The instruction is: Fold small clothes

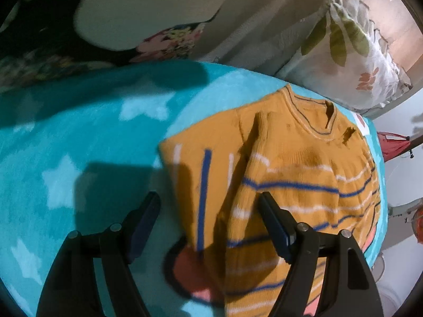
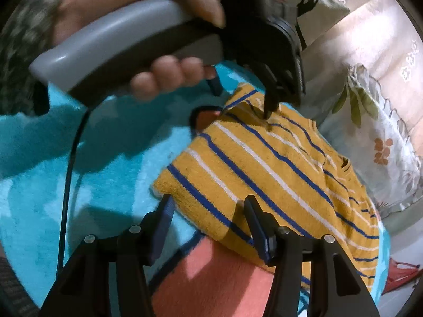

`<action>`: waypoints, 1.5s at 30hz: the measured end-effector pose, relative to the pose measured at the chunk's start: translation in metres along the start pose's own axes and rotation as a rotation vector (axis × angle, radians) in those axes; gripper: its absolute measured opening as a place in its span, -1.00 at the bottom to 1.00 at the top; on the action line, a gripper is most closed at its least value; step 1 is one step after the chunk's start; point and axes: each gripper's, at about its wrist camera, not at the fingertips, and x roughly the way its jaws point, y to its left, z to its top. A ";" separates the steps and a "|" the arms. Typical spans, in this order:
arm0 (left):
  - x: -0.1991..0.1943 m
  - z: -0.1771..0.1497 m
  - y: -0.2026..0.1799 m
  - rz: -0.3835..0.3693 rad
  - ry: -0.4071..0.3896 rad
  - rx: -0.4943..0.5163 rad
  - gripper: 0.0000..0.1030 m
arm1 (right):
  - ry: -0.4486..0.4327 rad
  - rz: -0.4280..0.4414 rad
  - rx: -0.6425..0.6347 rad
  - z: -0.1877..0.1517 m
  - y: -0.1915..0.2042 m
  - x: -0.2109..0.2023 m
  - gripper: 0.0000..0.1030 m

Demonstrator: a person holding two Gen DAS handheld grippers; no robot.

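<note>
On the turquoise star-patterned blanket (image 1: 79, 137) lies the mustard striped sweater (image 1: 304, 174), neck toward the floral pillow (image 1: 357, 60), one sleeve folded across its front. My left gripper (image 1: 208, 198) stands with fingers wide apart above the sleeve and the sweater's edge, gripping nothing. My right gripper (image 2: 207, 203) is likewise spread wide, straddling the sweater's near corner, holding nothing. From the right wrist view, my left hand (image 2: 137, 8) clasps the other gripper's grey handle (image 2: 105, 39) over the far side of the sweater.
</note>
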 end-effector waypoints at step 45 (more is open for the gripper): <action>0.005 0.020 0.006 -0.118 -0.016 -0.064 -0.41 | 0.003 -0.069 0.226 -0.012 -0.103 -0.040 -0.20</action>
